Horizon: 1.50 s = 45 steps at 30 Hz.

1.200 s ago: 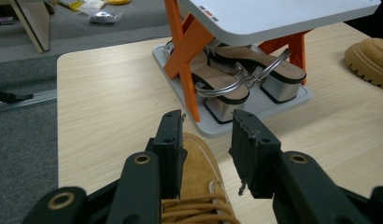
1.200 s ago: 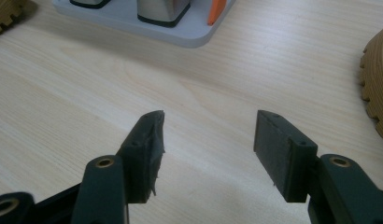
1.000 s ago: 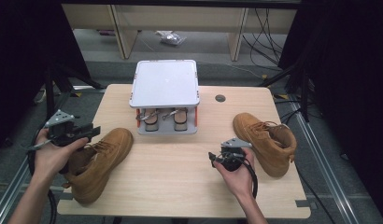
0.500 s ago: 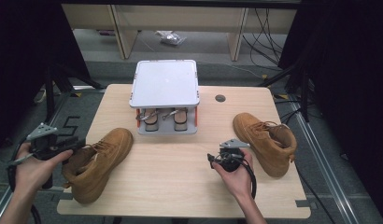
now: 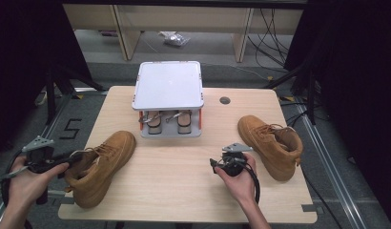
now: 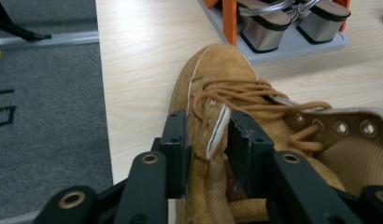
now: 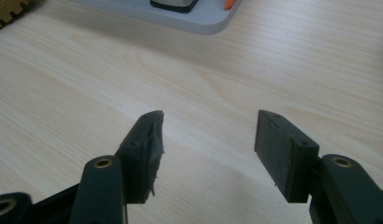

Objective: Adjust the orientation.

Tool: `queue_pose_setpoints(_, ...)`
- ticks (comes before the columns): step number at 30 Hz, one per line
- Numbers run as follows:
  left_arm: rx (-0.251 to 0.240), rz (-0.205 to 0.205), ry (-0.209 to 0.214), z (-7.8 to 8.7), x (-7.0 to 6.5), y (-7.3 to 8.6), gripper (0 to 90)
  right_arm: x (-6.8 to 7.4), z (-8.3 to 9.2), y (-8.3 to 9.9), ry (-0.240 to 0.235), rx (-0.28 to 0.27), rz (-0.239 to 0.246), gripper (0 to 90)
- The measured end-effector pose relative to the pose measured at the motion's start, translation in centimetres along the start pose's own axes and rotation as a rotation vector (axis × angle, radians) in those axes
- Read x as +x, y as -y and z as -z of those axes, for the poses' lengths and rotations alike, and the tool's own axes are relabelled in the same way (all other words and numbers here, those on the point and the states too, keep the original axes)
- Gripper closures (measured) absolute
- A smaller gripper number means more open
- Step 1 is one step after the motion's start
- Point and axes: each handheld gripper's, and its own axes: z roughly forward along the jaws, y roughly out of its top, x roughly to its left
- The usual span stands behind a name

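Observation:
A tan lace-up boot (image 5: 100, 167) lies on the near left of the wooden table (image 5: 184, 191), toe pointing to the far right. My left gripper (image 5: 72, 160) reaches in from the left at the boot's ankle opening. In the left gripper view its jaws have just been closing, and both pads now touch the upright collar edge of the boot (image 6: 217, 74) held in the left gripper (image 6: 206, 126). The matching boot (image 5: 270, 143) lies at the right. Just left of it my right gripper (image 5: 215, 164) rests low over bare wood, and the right gripper (image 7: 208, 126) is open and holds nothing.
A grey two-level shoe rack (image 5: 169, 86) stands at the table's far middle, with a pair of heeled sandals (image 5: 169, 121) under its top shelf. A round cable hole (image 5: 225, 100) sits to its right. Floor and metal rails surround the table.
My left hand has shifted left and toward the near edge, sinking a little, and its jaws have narrowed onto the boot's collar. The right hand and both boots stay where they were.

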Motion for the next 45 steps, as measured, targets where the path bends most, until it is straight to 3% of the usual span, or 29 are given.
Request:
queue_pose_setpoints(1,0.031,-0.005,-0.006,0.1,0.1,0.0,69.2,0.0,-0.1,0.1,0.003,-0.001,0.007,42.7)
queue_pose_setpoints(3,0.046,-0.014,0.003,0.1,0.4,0.0,71.0,0.1,-0.1,0.1,-0.001,0.011,-0.004,42.7)
queue_pose_setpoints(5,0.047,-0.002,0.011,-0.1,0.5,0.1,72.0,0.2,-0.1,0.1,0.001,0.011,-0.012,42.7)
queue_pose_setpoints(7,0.048,0.009,0.016,-0.2,0.5,0.0,73.0,0.0,-0.4,0.1,-0.03,0.009,0.004,42.7)
queue_pose_setpoints(12,0.074,0.01,0.02,-0.3,0.6,-0.2,74.3,0.2,-0.3,0.2,-0.005,0.019,-0.01,42.7)
queue_pose_setpoints(19,0.114,0.008,0.014,-0.6,0.6,-0.4,74.0,0.3,-0.3,0.2,-0.008,0.034,-0.027,42.7)
queue_pose_setpoints(22,0.115,0.027,0.026,-0.7,0.7,-0.3,75.9,0.2,-0.4,0.2,-0.013,0.029,-0.014,42.6)
queue_pose_setpoints(25,0.104,0.054,0.065,-0.7,1.0,-0.2,77.7,0.2,-0.5,0.3,-0.008,0.031,-0.007,42.6)
queue_pose_setpoints(26,0.102,0.064,0.068,-0.7,1.0,-0.2,78.1,0.3,-0.4,0.3,-0.012,0.04,-0.029,42.6)
queue_pose_setpoints(28,0.086,0.092,0.086,-0.7,1.2,-0.1,78.9,0.1,-0.5,0.3,-0.014,0.027,-0.007,42.6)
queue_pose_setpoints(29,0.06,0.135,0.095,-0.9,1.0,0.0,79.3,0.1,-0.5,0.3,-0.008,0.033,-0.015,42.6)
queue_pose_setpoints(31,0.053,0.152,0.102,-0.8,1.2,0.2,80.0,0.0,-0.6,0.3,-0.018,0.026,-0.014,42.6)
queue_pose_setpoints(32,0.061,0.137,0.102,-0.7,1.4,0.3,80.2,0.0,-0.6,0.3,-0.023,0.03,-0.019,42.6)
queue_pose_setpoints(33,0.043,0.166,0.104,-0.8,1.3,0.3,80.4,0.0,-0.6,0.3,-0.017,0.035,-0.027,42.6)
queue_pose_setpoints(38,0.025,0.197,0.124,-0.8,1.3,0.5,81.3,0.0,-0.6,0.3,-0.005,0.03,-0.017,42.7)
queue_pose_setpoints(41,0.008,0.246,0.148,-0.7,1.5,0.7,81.6,-0.1,-0.6,0.3,-0.004,0.03,-0.012,42.8)
queue_pose_setpoints(45,-0.009,0.276,0.162,-0.8,1.7,1.0,81.8,-0.1,-0.6,0.3,-0.001,0.029,-0.013,42.9)
